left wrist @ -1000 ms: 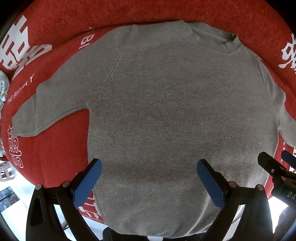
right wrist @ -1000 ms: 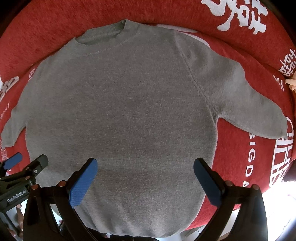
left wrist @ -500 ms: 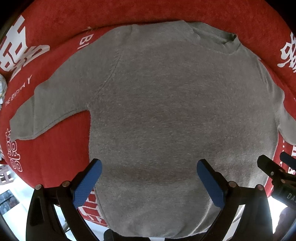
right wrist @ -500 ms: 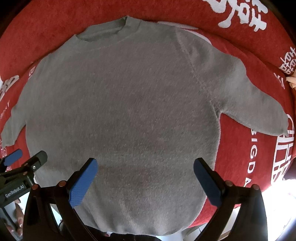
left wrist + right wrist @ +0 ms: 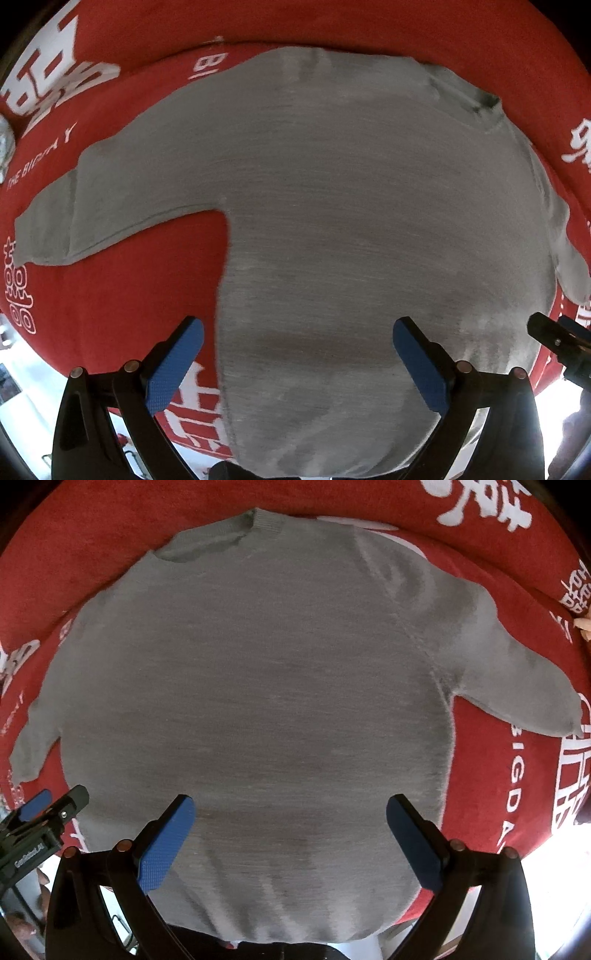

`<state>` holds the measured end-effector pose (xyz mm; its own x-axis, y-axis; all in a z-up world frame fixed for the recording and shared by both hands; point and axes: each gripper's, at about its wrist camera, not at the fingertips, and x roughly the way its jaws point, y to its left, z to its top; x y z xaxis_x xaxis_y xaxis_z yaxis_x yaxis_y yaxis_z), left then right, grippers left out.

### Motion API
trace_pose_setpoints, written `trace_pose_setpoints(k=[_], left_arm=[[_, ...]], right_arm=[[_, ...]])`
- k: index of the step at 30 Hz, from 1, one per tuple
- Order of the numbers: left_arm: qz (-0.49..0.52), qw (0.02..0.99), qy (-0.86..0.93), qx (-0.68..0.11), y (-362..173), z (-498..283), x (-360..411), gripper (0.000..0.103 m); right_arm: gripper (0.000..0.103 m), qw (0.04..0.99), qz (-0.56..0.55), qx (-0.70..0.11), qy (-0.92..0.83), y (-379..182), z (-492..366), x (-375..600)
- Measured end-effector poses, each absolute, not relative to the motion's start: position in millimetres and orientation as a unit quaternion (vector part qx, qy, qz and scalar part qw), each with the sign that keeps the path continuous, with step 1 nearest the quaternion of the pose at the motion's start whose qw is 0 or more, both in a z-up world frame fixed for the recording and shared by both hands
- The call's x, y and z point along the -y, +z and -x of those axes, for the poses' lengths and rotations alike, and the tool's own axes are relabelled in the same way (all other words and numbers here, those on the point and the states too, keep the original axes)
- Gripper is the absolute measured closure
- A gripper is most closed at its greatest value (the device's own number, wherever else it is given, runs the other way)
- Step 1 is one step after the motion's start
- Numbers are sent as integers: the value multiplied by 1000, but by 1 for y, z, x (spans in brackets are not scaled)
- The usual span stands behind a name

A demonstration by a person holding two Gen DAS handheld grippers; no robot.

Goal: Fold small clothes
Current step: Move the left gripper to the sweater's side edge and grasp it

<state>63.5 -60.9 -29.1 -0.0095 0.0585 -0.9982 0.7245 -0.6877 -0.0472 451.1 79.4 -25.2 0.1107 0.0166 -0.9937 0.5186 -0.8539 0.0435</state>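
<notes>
Sweater (image 5: 369, 221) is a small grey knit one, lying face-up and spread flat on the red cloth (image 5: 110, 295) with white lettering. I'd say the folding hasn't really started: no fold in it anywhere that I can see, both sleeves out to the sides, so every fold is left to do.

Going near to far: my left claw (image 5: 297, 363) hangs over the hem end, wide open, nothing in it, one blue pad out over the red cloth just off the sweater's left edge and the other over the body. My right claw (image 5: 290, 840) is the same deal, spread wide and empty, both pads over the lower body. Can't tell if either is brushing the knit, but they look clear of it.

Further out, the left sleeve (image 5: 110, 206) and right sleeve (image 5: 517, 679) angle away from the body, and the collar (image 5: 255, 524) sits at the far end.
</notes>
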Motion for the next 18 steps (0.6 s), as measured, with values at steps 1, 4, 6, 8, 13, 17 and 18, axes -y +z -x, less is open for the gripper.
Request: trace_pose_setpoints(k=[1,4,6,8,13,17,18], left_arm=[[-653,264,-644,-298,-30,-68,66,0],[-646,275,-644,-304,-32,-82,80,0],[-640,282,-642,-312,-33,-93,92,0],[-635,292,-638,-322,-35,-104,103,0],[-626,317,-629,-336,-40,-135,130,0],[-617,336,-620,-348,-45,-162,149,0],[-617,338,-616,-354,-45,-165,152,0]], right_arm=[[0,200,-719,-186,-640,-23,-453,-75],[0,212,-717,-186,-638,-22,-459,-64],[0,222,-715,-188,-636,-21,-465,-56],[0,235,-713,-183,-634,-20,-470,-48],[0,261,-708,-157,-636,-16,-482,-31],[0,276,-698,-151,-643,-8,-491,-16],[0,280,-698,-153,-641,-7,-489,-9]])
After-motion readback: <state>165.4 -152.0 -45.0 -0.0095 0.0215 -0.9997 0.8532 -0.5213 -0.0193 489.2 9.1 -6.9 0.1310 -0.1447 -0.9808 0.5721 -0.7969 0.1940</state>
